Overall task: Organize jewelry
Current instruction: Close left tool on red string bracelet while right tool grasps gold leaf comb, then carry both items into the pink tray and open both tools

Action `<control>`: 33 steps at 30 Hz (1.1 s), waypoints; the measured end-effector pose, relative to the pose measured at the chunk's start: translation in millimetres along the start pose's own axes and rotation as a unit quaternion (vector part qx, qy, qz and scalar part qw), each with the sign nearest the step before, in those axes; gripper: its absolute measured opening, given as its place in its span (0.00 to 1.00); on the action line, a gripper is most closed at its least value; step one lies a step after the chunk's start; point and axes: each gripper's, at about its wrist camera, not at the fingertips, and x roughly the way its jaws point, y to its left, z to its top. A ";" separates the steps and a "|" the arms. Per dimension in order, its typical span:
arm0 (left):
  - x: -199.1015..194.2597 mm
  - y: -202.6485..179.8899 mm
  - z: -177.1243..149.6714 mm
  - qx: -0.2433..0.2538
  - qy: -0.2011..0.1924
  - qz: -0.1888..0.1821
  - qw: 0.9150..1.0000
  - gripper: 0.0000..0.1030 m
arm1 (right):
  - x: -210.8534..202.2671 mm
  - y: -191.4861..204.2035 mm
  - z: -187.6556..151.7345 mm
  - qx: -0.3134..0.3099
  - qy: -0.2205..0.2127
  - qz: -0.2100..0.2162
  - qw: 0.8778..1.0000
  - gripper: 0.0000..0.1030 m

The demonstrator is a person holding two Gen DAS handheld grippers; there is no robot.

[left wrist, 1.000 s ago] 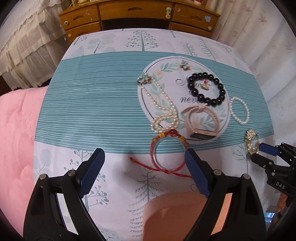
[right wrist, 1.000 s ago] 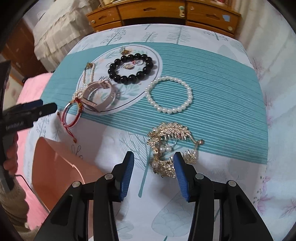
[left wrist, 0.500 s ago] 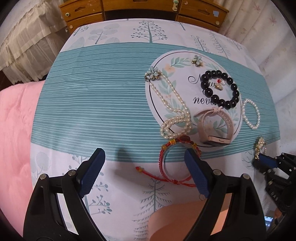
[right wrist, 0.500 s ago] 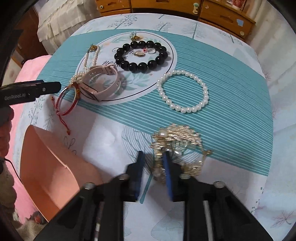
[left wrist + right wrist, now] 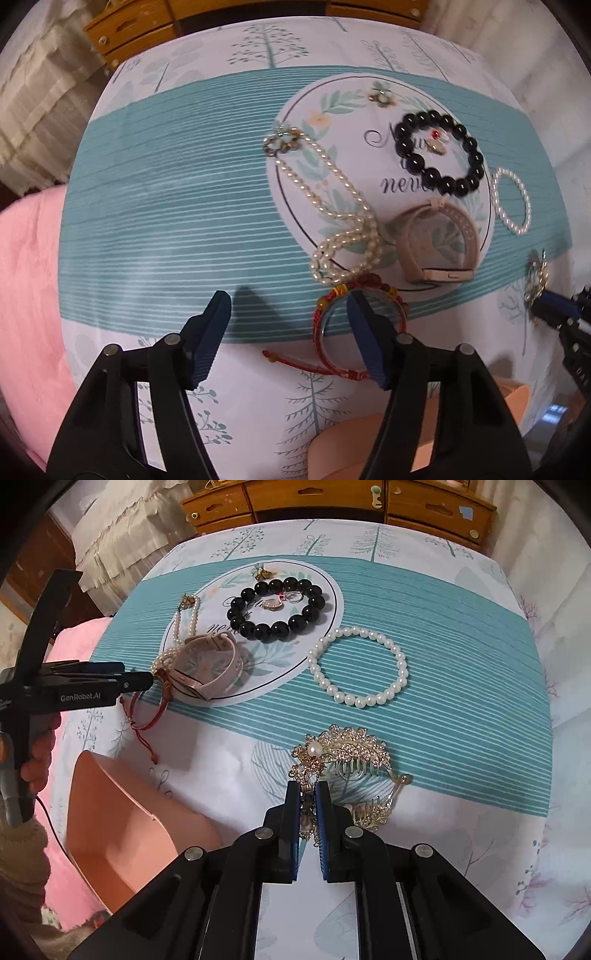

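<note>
My right gripper (image 5: 307,788) is shut on the near end of a gold hair clip (image 5: 347,753) with a pearl, lying on the cloth. My left gripper (image 5: 290,301) is open, its right finger over the red string bracelet (image 5: 334,332), just short of the pearl necklace (image 5: 332,206). The left gripper also shows in the right wrist view (image 5: 122,677). A pink watch (image 5: 436,240), a black bead bracelet (image 5: 439,155) and a white pearl bracelet (image 5: 358,664) lie on the cloth. A pink box (image 5: 122,812) stands open at the near left.
Small flower brooches (image 5: 380,94) and a ring (image 5: 273,604) lie on the round printed patch. A wooden dresser (image 5: 332,502) stands behind the table. A pink quilt (image 5: 26,280) lies to the left, curtains to the right.
My right gripper has closed on the gold hair clip. My left gripper has moved forward and right, over the red string bracelet, and has narrowed a little.
</note>
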 end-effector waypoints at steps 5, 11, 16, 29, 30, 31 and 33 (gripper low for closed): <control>1.9 -7.7 -1.6 0.011 0.013 -0.024 1.000 0.25 | 1.3 -6.0 -0.6 0.017 0.000 0.015 1.000 0.08; -2.1 2.7 -3.0 -0.037 0.015 -0.070 0.997 0.04 | -3.9 -10.5 -1.1 0.033 -0.010 0.027 0.999 0.08; -22.1 6.9 -10.0 -0.050 -0.014 -0.073 0.996 0.04 | -19.7 -10.4 -3.1 0.039 -0.030 0.037 0.998 0.08; -125.1 0.8 -53.8 -0.030 -0.108 -0.089 0.990 0.04 | -79.3 3.9 -14.4 0.035 -0.095 0.063 0.993 0.01; -131.5 -0.3 -58.1 -0.028 -0.113 -0.091 0.989 0.04 | -86.0 6.9 -15.7 0.032 -0.102 0.063 0.992 0.01; -137.5 -0.5 -62.9 -0.025 -0.117 -0.091 0.989 0.04 | -92.5 10.8 -17.3 0.027 -0.109 0.061 0.992 0.01; -145.1 -0.9 -71.2 -0.022 -0.122 -0.093 0.988 0.04 | -100.0 19.8 -18.9 0.013 -0.114 0.056 0.992 0.01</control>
